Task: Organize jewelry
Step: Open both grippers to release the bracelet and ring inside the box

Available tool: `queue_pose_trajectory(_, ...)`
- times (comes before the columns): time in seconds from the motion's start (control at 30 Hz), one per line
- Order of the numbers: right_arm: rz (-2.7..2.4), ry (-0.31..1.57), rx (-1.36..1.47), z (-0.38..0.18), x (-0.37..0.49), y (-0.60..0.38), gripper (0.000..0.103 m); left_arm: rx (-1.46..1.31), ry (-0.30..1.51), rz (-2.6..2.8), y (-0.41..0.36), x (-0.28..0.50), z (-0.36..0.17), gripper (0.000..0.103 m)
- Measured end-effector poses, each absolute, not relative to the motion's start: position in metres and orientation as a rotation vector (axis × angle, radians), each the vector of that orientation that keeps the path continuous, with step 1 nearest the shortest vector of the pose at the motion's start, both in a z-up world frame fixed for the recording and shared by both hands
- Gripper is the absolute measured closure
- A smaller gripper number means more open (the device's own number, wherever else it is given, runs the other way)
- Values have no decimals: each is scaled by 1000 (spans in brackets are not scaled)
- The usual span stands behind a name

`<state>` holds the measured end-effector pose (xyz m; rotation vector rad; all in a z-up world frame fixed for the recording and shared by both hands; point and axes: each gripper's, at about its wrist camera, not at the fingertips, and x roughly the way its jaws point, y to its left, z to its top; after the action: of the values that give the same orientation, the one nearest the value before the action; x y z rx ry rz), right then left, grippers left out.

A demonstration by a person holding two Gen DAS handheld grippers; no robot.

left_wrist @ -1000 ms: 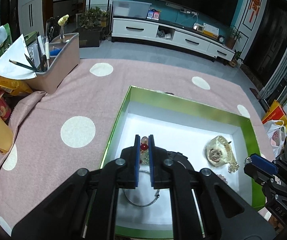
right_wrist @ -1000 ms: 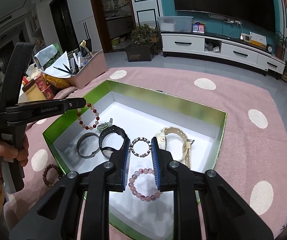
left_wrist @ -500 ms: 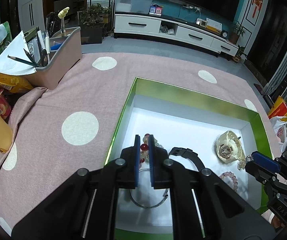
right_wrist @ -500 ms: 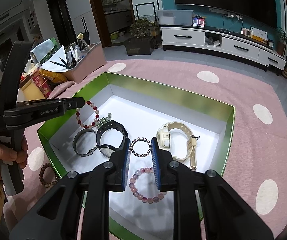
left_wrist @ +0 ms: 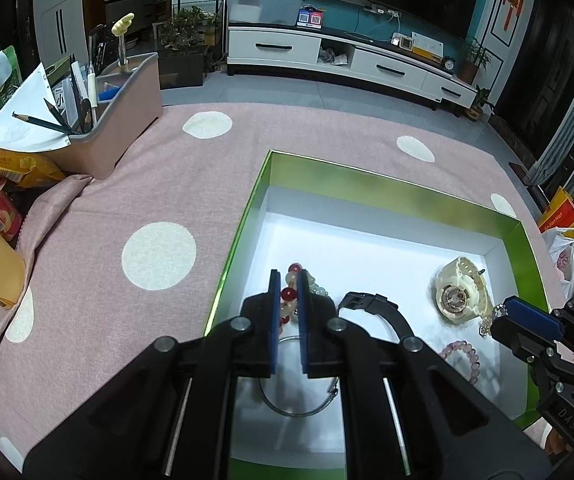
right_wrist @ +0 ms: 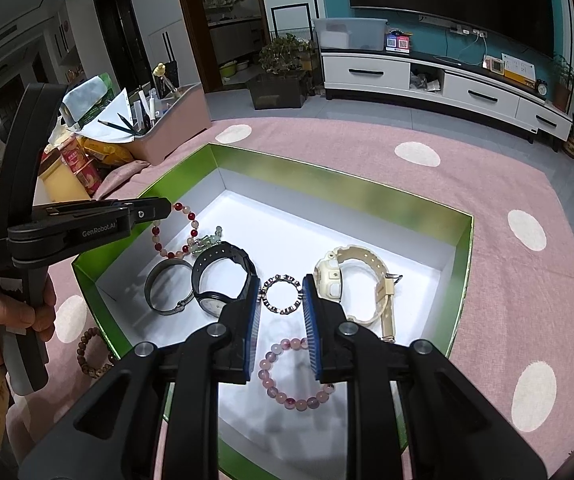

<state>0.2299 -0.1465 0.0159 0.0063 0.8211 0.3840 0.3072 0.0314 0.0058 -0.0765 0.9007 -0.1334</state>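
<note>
The left tool (right_wrist: 167,211) is closed on a red and pale bead bracelet (right_wrist: 175,230), which is held by its top and hangs as a loop over the left end of the green box (right_wrist: 339,178), its lower beads touching or just above the white floor; which cannot be told. The right tool (right_wrist: 283,316) is held empty, its fingers parted, above the near middle of the box.

Most of the sorting appears done. Inside the box are seen a metal bangle (right_wrist: 167,286), a black watch (right_wrist: 223,276), a small studded ring bracelet (right_wrist: 281,294), a cream watch (right_wrist: 351,280) and a pink bead bracelet (right_wrist: 293,376). The cream watch is laid with its strap running from the far middle toward the near right, its case turned on edge. The black watch stands on its face end, its band curled into a hoop.

One brown bead bracelet (right_wrist: 93,354) is left outside on the pink dotted cloth (right_wrist: 367,136) of the counter, just beside the box's near left corner; it is judged the last piece.
</note>
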Motion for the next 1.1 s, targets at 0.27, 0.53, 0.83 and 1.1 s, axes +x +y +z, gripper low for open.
queue_pose_trajectory(0.27, 382, 822, 0, 14, 232, -146, 82, -70, 905, -132, 29, 308, 5, 96)
queue_pose_trajectory(0.53, 382, 822, 1, 14, 232, -145, 82, -67, 907, -130, 28, 309, 4, 95)
queue_pose_trajectory(0.83, 378, 824, -1, 12, 233, -146, 82, -68, 911, -129, 29, 310, 2, 95)
queue_pose_trajectory(1.1, 366, 829, 3, 12, 235, -146, 82, -68, 913, -127, 29, 310, 1, 95)
